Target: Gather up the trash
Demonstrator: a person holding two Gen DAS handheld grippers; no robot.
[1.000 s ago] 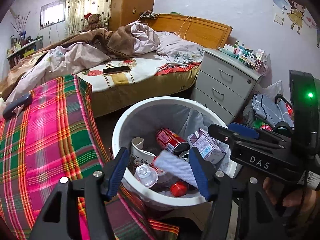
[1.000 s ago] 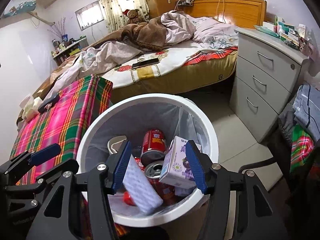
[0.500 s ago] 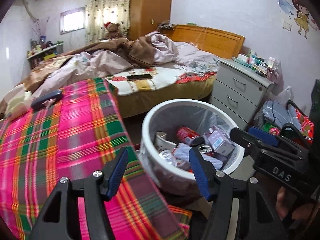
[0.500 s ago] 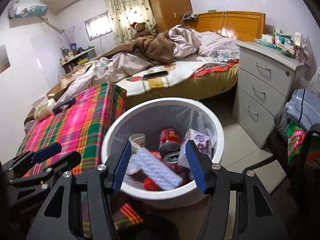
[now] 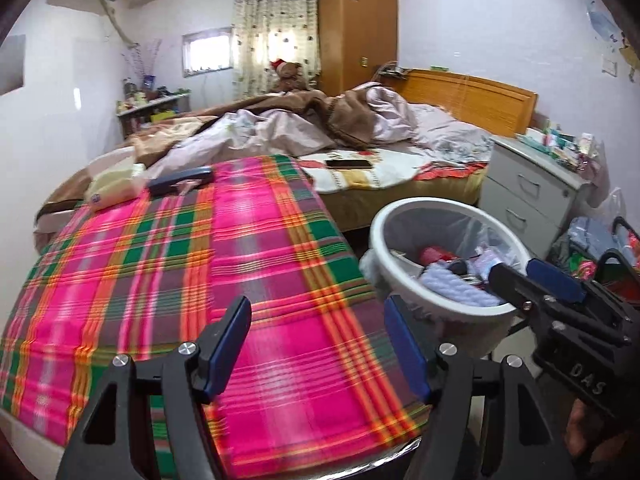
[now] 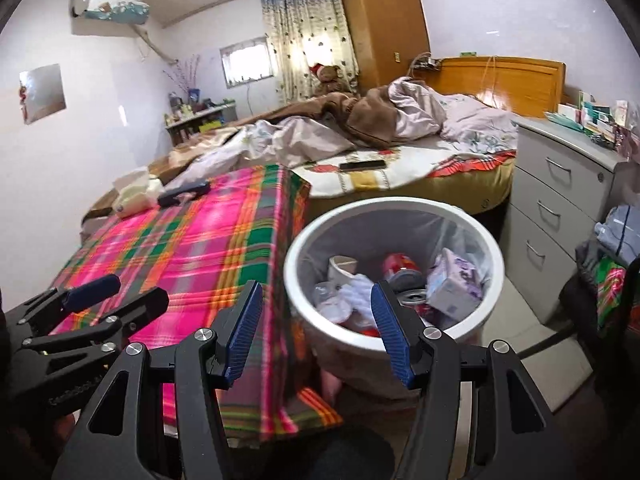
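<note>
A white trash bin [image 6: 294, 256] lined with a clear bag stands on the floor beside the plaid-covered table [image 5: 200, 272]. In it lie a red can [image 6: 400, 266], a purple carton [image 6: 456, 288], a paper cup [image 6: 342, 268] and a white sponge [image 5: 456, 286]. My left gripper [image 5: 316, 344] hovers over the plaid cloth, left of the bin; its jaws are opening with nothing between them. My right gripper [image 6: 316, 332] is open and holds nothing, hanging over the table's edge and the bin's near rim. Each gripper shows in the other's view: the right gripper [image 5: 552, 284], the left gripper [image 6: 92, 292].
A pale tissue pack [image 5: 114, 188] and a dark flat case [image 5: 180, 180] lie at the table's far end. Behind is an unmade bed with a phone [image 5: 348, 163] on it. A grey nightstand [image 6: 560, 200] and piled clothes [image 6: 616, 232] stand right of the bin.
Both grippers have drawn back and swung left from above the bin. The bin now sits further right and smaller, and the plaid table fills the left view. The left jaws stand slightly wider.
</note>
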